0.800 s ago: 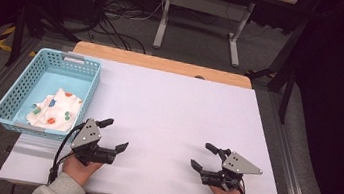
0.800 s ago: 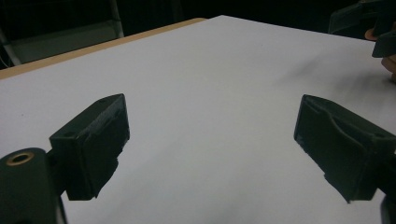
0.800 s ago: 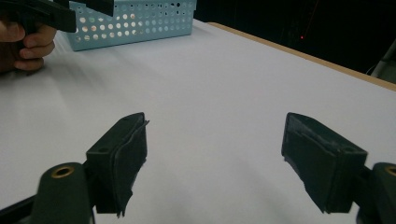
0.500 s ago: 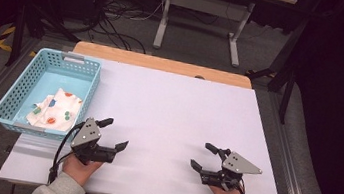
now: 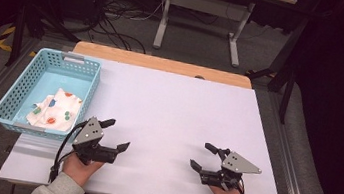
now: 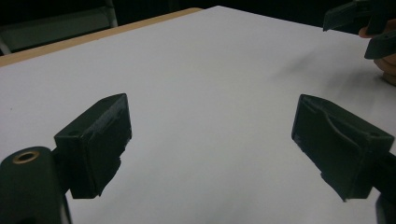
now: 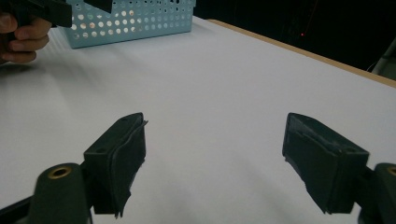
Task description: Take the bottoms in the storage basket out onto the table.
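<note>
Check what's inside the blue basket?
The blue basket holds a crumpled white cloth with coloured dots, lying toward its near end. The rest of its floor is bare. Anything beneath the cloth is hidden.

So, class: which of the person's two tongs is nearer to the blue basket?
Left. The left tongs sit just off the blue basket's near right corner, jaws apart. The right tongs rest far across the white table, also open.
</note>
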